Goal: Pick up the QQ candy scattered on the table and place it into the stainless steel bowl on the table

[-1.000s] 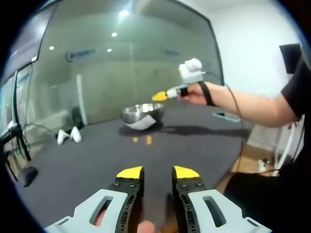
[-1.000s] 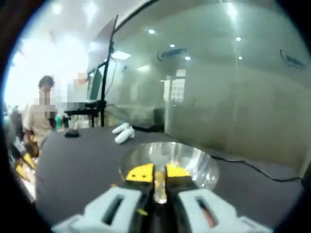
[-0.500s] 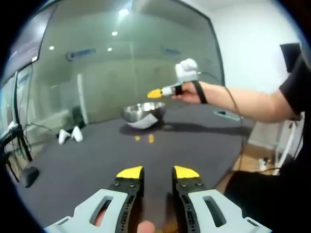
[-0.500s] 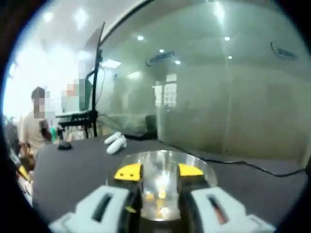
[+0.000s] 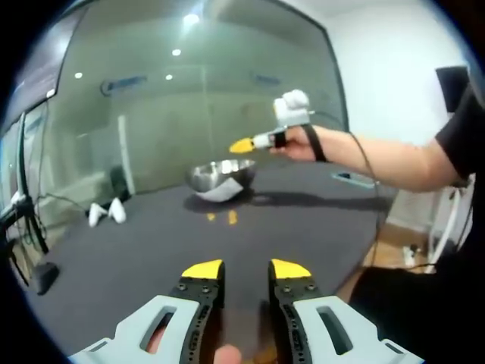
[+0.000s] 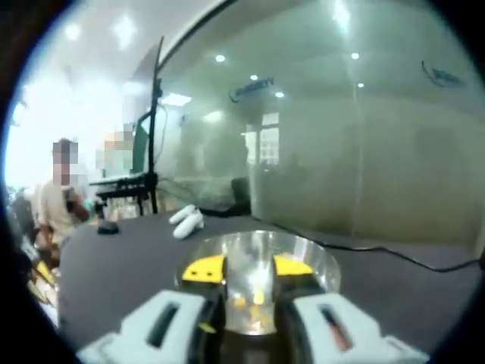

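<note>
The stainless steel bowl [image 5: 220, 179] stands on the dark grey table [image 5: 151, 250], far from my left gripper [image 5: 246, 268], which is open and empty near the table's near edge. Two small yellow candies [image 5: 223, 218] lie on the table in front of the bowl. My right gripper [image 5: 244, 145], held by a hand, hovers above the bowl's rim. In the right gripper view the right gripper [image 6: 248, 266] is open over the bowl [image 6: 303, 258], with several small yellow candies [image 6: 258, 298] lying inside it.
Two white objects [image 5: 105, 213] lie at the table's far left, also seen as white objects [image 6: 186, 221] beyond the bowl. A dark mouse-like object [image 5: 44, 274] rests at the left edge. A phone [image 5: 352, 180] lies far right. A glass wall stands behind; people stand at the left [image 6: 59, 205].
The right gripper has opened over the bowl and the candy it held has dropped in. The left gripper has stayed still.
</note>
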`<state>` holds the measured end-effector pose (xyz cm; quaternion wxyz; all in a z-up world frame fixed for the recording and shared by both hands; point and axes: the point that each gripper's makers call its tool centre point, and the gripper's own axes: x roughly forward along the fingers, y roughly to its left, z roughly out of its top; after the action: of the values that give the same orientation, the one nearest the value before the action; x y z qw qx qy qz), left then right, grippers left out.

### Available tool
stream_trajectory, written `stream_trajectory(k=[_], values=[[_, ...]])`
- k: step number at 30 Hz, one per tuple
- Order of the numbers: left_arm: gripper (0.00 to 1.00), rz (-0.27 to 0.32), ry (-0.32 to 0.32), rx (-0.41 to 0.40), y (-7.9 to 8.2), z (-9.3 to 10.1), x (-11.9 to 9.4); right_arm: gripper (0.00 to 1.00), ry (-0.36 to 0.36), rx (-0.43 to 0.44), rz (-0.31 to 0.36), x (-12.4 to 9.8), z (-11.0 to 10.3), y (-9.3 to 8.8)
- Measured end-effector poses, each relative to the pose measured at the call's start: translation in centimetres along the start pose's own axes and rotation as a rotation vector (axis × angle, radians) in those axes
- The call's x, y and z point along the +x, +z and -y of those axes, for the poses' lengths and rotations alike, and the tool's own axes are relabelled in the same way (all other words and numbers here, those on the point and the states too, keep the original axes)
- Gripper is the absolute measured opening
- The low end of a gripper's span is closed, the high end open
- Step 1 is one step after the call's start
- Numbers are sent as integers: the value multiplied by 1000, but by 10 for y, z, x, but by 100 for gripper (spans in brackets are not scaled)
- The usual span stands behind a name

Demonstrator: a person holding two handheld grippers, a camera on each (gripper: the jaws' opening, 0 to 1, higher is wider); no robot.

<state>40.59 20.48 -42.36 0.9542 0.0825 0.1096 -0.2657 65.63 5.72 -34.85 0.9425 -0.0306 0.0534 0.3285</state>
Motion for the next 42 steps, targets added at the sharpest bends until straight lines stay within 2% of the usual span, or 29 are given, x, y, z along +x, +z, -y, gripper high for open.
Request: stream_trajectory(k=[7, 9, 14, 17, 20, 27, 33, 42], values=[[25, 3, 1, 2, 2, 5, -1, 22, 23, -13, -7, -6, -5, -1], [25, 4, 3, 1, 1, 3, -1, 19, 15, -39, 29, -12, -6, 3], [25, 6, -1, 0, 0, -3, -2, 18, 63, -63, 10, -33, -17, -10], [25, 7, 0, 4, 2, -3, -1, 18, 125, -99, -5, -45, -31, -21], [25, 15, -7, 6, 5, 2, 1, 17, 221, -142, -55, -56, -49, -44], [25, 13, -21, 14, 5, 14, 6, 17, 314, -151, -115, -67, -69, -81], [25, 11, -20, 19, 6, 19, 6, 17, 353, -141, -131, -61, -72, -95], [25, 14, -8, 13, 7, 20, 1, 17, 399, -137, -141, -46, -86, -98]])
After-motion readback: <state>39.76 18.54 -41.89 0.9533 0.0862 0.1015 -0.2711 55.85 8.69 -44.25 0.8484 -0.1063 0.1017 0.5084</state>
